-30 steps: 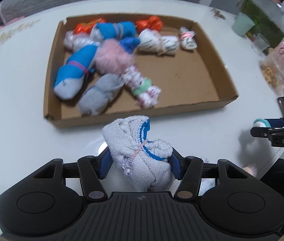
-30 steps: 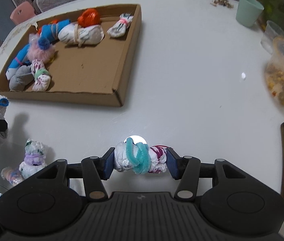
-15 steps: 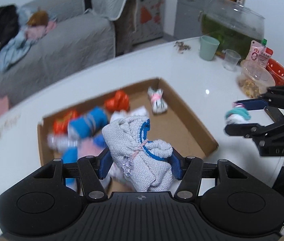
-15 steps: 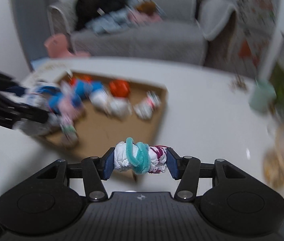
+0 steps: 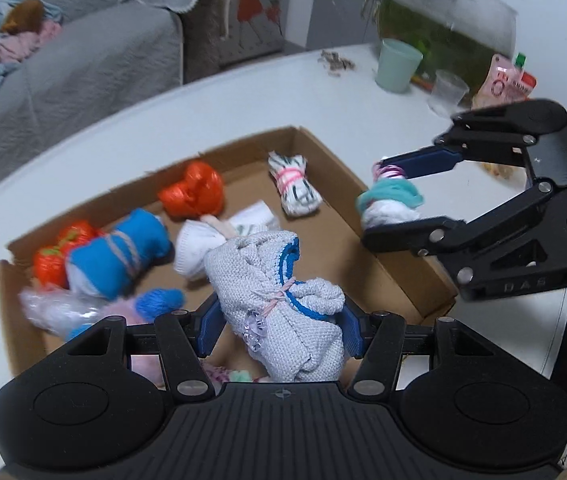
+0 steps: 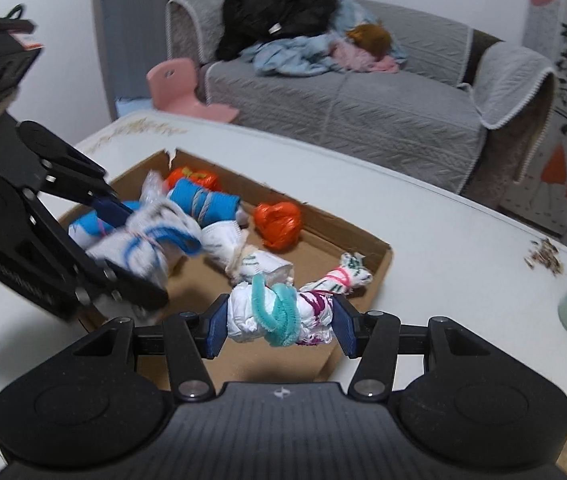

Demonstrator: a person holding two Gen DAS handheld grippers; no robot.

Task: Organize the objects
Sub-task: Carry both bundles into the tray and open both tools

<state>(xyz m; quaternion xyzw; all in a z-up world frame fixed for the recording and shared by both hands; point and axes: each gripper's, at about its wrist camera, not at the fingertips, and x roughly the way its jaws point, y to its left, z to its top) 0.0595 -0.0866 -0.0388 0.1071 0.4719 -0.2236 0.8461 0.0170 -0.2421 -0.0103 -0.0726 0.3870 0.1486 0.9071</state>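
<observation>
The left gripper was clamped on a grey knitted sock bundle with blue trim and a pink tie, held above the near side of the shallow brown cardboard tray. The right gripper was clamped on a white-and-magenta cloth roll bound by a teal fuzzy band, held over the tray's near right corner. Inside the tray lay an orange plastic bundle, a blue rolled sock and a white striped roll with a pink band. Beyond the tray's far right corner, on the white round table, stood a mint-green cup.
</observation>
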